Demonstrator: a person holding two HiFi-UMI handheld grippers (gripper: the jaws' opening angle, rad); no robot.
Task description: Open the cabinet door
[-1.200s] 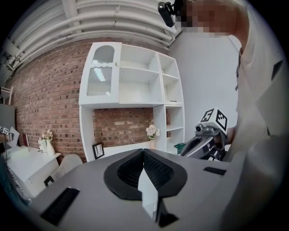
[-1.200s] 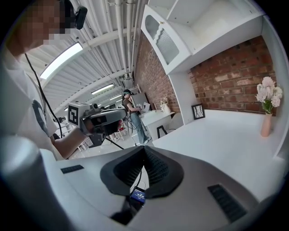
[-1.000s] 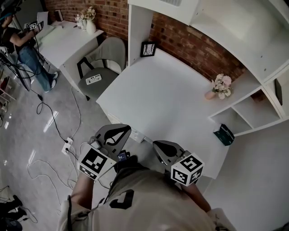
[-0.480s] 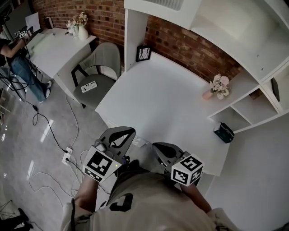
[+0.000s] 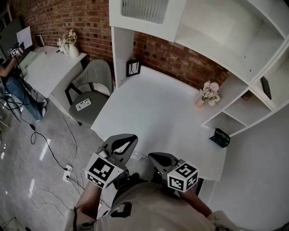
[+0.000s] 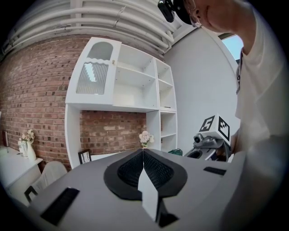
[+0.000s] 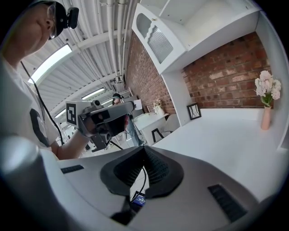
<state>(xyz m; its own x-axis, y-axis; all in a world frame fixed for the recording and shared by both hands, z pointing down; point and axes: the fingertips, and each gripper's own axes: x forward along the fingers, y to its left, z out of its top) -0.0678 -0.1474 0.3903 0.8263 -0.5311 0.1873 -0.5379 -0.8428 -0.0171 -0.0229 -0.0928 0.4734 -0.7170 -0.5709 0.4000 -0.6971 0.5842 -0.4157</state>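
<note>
Reaching up comes first: left tool (image 5: 131, 138) & right tool (image 5: 154, 157) both pinched shut, empty, low by counter (image 5: 158, 108) front edge. Cabinet door (image 5: 144, 10) sits closed, high above back-left corner; spread jaws before gripping its free edge.

The cabinet door (image 5: 144, 10) ran off the top edge of the head view, leaving its upper part unseen. A person (image 5: 10, 76) at the far left was cut by the frame. A white object (image 5: 82, 104) on the chair seat (image 5: 95, 113) and a dark object (image 5: 266, 87) on the right-hand shelf (image 5: 275, 100) were too small to identify. The left gripper (image 6: 143, 150) hid most of the worktop (image 6: 110, 154) with its own body. A small screen (image 7: 139, 200) beneath the right gripper (image 7: 144, 147) was unreadable.
</note>
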